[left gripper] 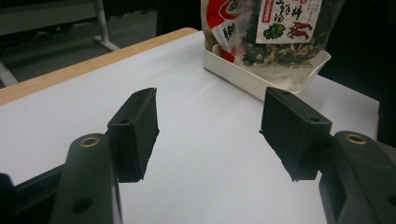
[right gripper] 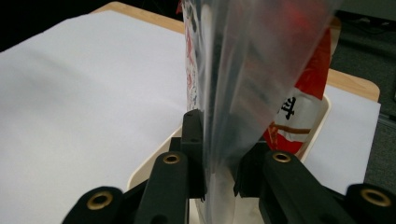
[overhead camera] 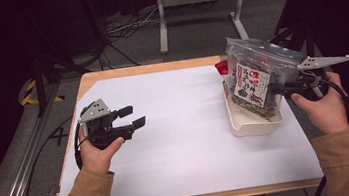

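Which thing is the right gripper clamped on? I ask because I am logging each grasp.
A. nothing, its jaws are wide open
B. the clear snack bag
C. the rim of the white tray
B: in the right gripper view the right gripper pinches the clear snack bag between its jaws, above the white tray.

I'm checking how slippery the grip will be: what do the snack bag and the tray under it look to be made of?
The snack bag looks like thin, glossy clear plastic film: the dark contents show through and it catches glare. The tray looks like smooth, off-white moulded plastic with rounded corners, though glazed ceramic can't be excluded.
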### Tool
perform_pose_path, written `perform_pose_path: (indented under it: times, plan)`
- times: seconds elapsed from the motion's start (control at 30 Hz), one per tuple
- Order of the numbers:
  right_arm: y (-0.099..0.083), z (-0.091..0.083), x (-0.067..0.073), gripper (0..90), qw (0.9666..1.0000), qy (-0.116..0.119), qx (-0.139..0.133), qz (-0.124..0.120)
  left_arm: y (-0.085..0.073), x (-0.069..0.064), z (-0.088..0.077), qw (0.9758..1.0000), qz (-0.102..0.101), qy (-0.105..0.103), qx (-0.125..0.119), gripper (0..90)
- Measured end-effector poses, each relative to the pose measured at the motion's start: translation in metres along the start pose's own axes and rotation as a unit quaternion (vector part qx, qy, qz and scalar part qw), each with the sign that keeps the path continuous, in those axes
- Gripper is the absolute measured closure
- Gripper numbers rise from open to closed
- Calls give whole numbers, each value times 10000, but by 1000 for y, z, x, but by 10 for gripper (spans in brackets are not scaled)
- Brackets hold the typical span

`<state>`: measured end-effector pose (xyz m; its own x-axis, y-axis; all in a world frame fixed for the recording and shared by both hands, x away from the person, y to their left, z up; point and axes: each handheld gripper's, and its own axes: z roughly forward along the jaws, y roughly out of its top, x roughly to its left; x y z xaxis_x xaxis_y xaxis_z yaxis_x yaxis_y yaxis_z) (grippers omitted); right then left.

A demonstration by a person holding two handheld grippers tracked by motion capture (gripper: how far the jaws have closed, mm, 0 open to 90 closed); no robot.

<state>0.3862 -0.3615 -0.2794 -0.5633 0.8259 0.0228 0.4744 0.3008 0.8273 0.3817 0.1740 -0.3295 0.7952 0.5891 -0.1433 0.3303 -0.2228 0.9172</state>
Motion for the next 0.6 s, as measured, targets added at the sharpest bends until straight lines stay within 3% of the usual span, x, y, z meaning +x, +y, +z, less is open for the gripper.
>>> perform_pose_path:
  times: [0.17, 0.33, 0.6]
  plan:
    - [-6, 10, 1, 772, 9999, 39, 117, -53, -1, 1, -1, 10000, 25, 27, -13, 373]
    - [-16, 22, -4, 769, 9996, 167, 229, 82, -1, 1, -2, 10000, -6, 16, -19, 372]
    - [-33, 25, -9, 766, 9994, 249, 56, 247, -1, -1, -1, 10000, 20, 15, -9, 371]
